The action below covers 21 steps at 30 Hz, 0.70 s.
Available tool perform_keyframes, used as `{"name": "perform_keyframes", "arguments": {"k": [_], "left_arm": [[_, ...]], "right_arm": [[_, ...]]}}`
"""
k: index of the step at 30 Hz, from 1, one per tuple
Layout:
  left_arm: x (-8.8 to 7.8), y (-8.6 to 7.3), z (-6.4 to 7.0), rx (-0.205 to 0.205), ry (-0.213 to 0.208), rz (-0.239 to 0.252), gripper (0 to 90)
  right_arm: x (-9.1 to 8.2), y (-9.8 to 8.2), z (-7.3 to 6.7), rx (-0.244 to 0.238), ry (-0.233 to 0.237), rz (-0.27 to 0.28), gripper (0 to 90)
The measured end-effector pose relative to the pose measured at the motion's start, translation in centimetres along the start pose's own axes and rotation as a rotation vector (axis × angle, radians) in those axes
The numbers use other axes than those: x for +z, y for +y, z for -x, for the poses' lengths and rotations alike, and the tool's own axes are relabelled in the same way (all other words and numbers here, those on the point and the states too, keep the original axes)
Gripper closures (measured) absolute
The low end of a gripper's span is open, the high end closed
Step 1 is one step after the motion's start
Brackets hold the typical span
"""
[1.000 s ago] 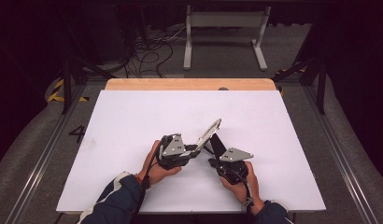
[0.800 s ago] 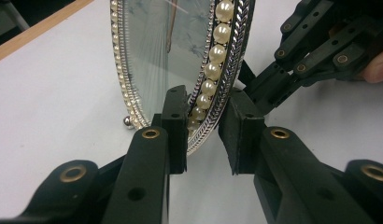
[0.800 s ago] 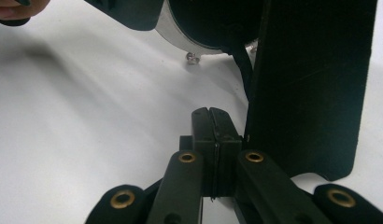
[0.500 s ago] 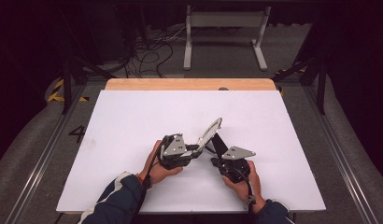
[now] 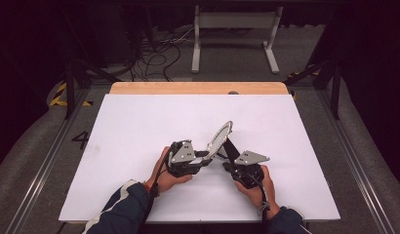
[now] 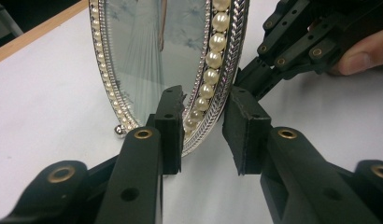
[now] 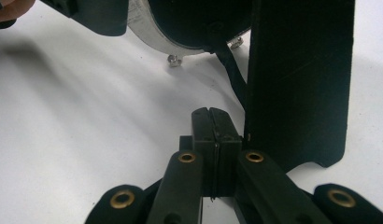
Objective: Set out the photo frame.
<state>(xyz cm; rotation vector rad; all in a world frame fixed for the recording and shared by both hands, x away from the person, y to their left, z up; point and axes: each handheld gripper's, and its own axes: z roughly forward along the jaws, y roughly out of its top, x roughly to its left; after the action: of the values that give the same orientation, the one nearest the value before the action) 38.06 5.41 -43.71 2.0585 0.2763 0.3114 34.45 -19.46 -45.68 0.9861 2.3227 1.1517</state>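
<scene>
Oval picture frame [image 5: 220, 138] standing tilted on the white desk [image 5: 139, 126], roughly midway between left and right edges, nearer the front edge than the back. Silver braided rim with a row of pearls inside it [image 6: 213, 65]; glass face showing a pale figure in a long dress. Small ball feet at the bottom rim [image 6: 118, 130] resting on the desk.

Left hand-held gripper [image 5: 208, 155] just beside the frame's lower rim, held by the left hand [image 5: 166, 170]. Jaws spread, having just been opening; frame's lower edge between them. Left pad [image 6: 171, 126] against or very close to the glass face, right pad [image 6: 243, 130] clear of the rim with a gap visible.

Right hand-held gripper [image 7: 212, 126] behind the frame, held by the right hand [image 5: 256, 187]. Jaws pressed together, nothing between the pads. Black easel stand [image 7: 299, 79] of the frame just beside the closed tips; touching or not, cannot tell. Frame's dark back [image 7: 199, 23] visible beyond, feet on the desk.
</scene>
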Motion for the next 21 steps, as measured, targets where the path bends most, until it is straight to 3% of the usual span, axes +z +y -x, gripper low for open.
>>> {"name": "perform_keyframes", "arguments": {"k": [21], "left_arm": [[0.7,-0.1,0.1,0.016,-0.009,-0.041,67.4]], "right_arm": [[-0.3,0.1,1.6,0.021,-0.036,0.001,90.0]]}}
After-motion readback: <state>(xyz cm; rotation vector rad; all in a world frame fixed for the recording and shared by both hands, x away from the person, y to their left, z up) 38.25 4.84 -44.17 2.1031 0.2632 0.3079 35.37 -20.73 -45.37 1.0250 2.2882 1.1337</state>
